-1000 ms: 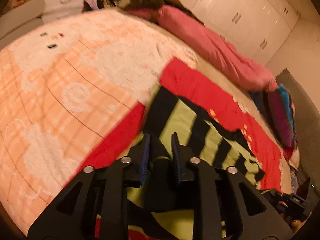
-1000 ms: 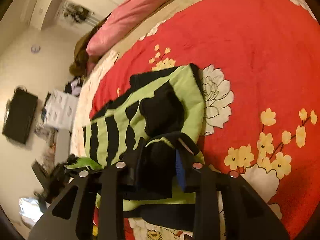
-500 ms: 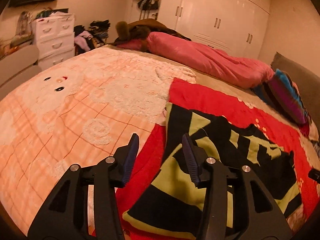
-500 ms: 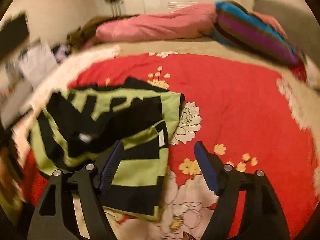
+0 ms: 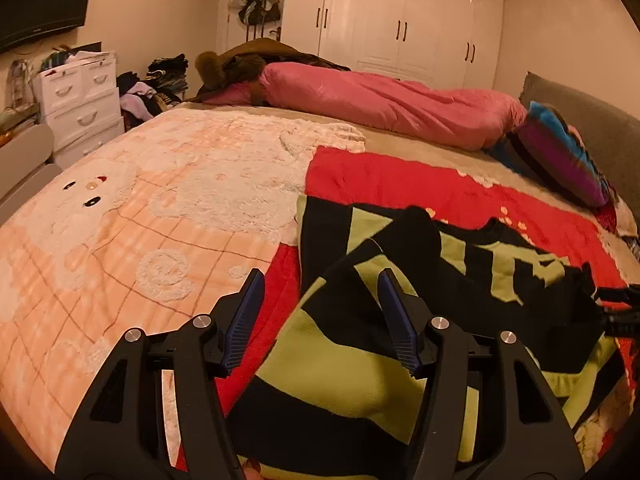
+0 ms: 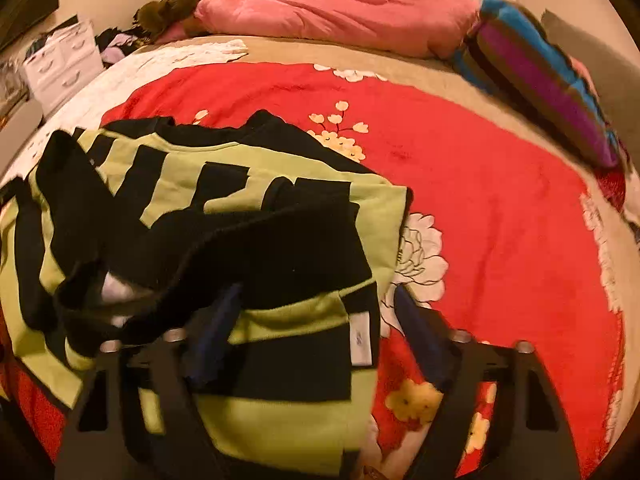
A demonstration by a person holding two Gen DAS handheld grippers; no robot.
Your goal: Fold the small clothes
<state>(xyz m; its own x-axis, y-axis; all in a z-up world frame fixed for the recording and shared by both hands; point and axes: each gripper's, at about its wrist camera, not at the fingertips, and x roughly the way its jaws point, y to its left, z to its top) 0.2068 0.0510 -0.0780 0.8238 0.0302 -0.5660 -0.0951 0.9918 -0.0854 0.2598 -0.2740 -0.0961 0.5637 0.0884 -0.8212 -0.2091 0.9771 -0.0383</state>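
Observation:
A small green and black striped garment (image 5: pixel 400 320) lies partly folded on a red flowered blanket (image 5: pixel 440 184). My left gripper (image 5: pixel 320 304) is open and empty, raised above the garment's left edge. In the right wrist view the garment (image 6: pixel 200 208) fills the left side, with a black part folded over the top and a white label (image 6: pixel 360 338) near its right edge. My right gripper (image 6: pixel 316 320) is open and empty above the garment's near right corner. Its left finger (image 6: pixel 218 320) is partly blurred against the cloth.
An orange and white fleece blanket (image 5: pixel 120 220) covers the left of the bed. A pink duvet (image 5: pixel 380 100) lies along the far edge, a striped pillow (image 5: pixel 560 152) at the right. White drawers (image 5: pixel 80 96) and wardrobes (image 5: pixel 400 16) stand beyond.
Both grippers were shut on the garment a second ago. They have let go, opened and lifted back; the garment now lies on the red blanket.

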